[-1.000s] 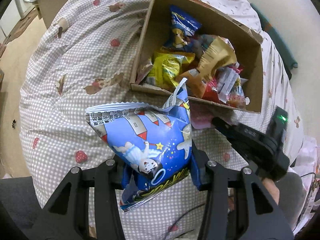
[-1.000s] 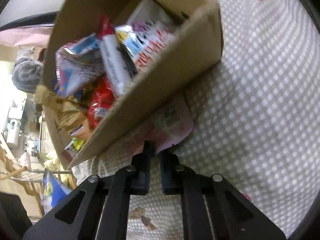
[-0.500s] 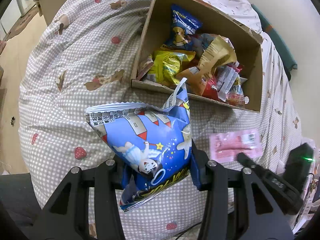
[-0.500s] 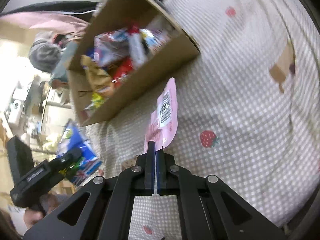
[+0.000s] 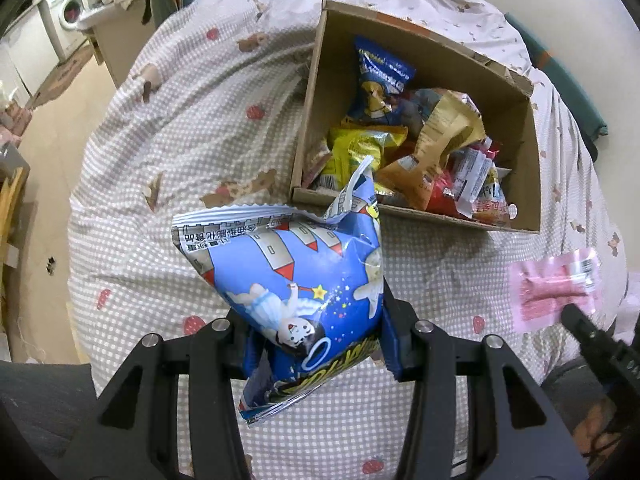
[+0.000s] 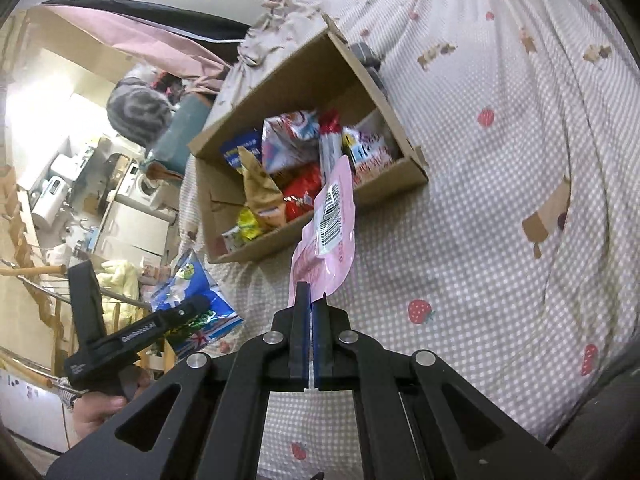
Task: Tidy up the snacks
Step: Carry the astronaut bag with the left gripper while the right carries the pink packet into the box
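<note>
My left gripper is shut on a blue snack bag with rockets and a cartoon girl, held above the bed, near the front of an open cardboard box full of several snack packets. My right gripper is shut on the lower edge of a flat pink packet with a barcode and holds it up in front of the box. The pink packet also shows in the left wrist view at the far right, with the right gripper below it. The left gripper and blue bag show at the right wrist view's left.
The box sits on a bed with a checked cover printed with strawberries and bears. The bed's left edge drops to a wooden floor. A washing machine and clutter stand beyond. A wall is at the far right.
My right gripper has lifted the pink packet off the cover and drawn it back and right, away from the box. My left gripper still holds the blue bag, nearly still.
</note>
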Tool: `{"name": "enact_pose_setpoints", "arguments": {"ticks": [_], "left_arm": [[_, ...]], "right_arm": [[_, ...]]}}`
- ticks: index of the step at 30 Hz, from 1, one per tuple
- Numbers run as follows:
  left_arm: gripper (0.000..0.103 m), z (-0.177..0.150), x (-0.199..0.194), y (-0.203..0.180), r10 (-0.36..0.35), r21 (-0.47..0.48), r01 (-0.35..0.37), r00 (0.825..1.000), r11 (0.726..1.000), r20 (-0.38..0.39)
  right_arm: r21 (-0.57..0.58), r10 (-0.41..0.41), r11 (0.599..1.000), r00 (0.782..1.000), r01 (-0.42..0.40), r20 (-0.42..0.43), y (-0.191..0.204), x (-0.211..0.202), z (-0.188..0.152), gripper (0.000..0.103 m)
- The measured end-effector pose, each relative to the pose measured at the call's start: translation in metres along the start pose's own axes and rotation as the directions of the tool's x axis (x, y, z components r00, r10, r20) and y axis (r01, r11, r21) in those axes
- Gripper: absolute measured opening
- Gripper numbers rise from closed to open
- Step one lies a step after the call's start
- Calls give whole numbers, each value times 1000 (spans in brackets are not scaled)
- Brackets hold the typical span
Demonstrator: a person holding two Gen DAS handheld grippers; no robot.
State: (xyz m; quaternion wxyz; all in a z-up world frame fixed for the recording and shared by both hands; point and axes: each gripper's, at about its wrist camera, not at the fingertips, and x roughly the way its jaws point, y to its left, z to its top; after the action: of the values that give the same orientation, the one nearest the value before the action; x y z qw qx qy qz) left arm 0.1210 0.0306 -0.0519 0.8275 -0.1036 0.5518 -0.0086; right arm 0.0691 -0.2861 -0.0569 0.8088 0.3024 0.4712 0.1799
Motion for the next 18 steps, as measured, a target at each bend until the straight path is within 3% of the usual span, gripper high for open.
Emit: {"name": "enact_pose_setpoints", "arguments": {"ticks": [6, 14, 18], "left_arm": [[43, 12, -15, 0, -10, -2, 10, 1000, 1000, 22], [43, 55, -30, -33, 10, 148, -25, 995, 989, 103], [43, 80, -27, -41, 9, 176, -32, 991, 984, 130]], "right_arm": [[-46, 32, 998, 998, -30, 46, 13, -15, 18, 0], [-99, 74, 993, 995, -67, 66, 21, -3, 61, 0], [-131, 75, 989, 995, -66, 63, 25, 16, 81, 0]]}}
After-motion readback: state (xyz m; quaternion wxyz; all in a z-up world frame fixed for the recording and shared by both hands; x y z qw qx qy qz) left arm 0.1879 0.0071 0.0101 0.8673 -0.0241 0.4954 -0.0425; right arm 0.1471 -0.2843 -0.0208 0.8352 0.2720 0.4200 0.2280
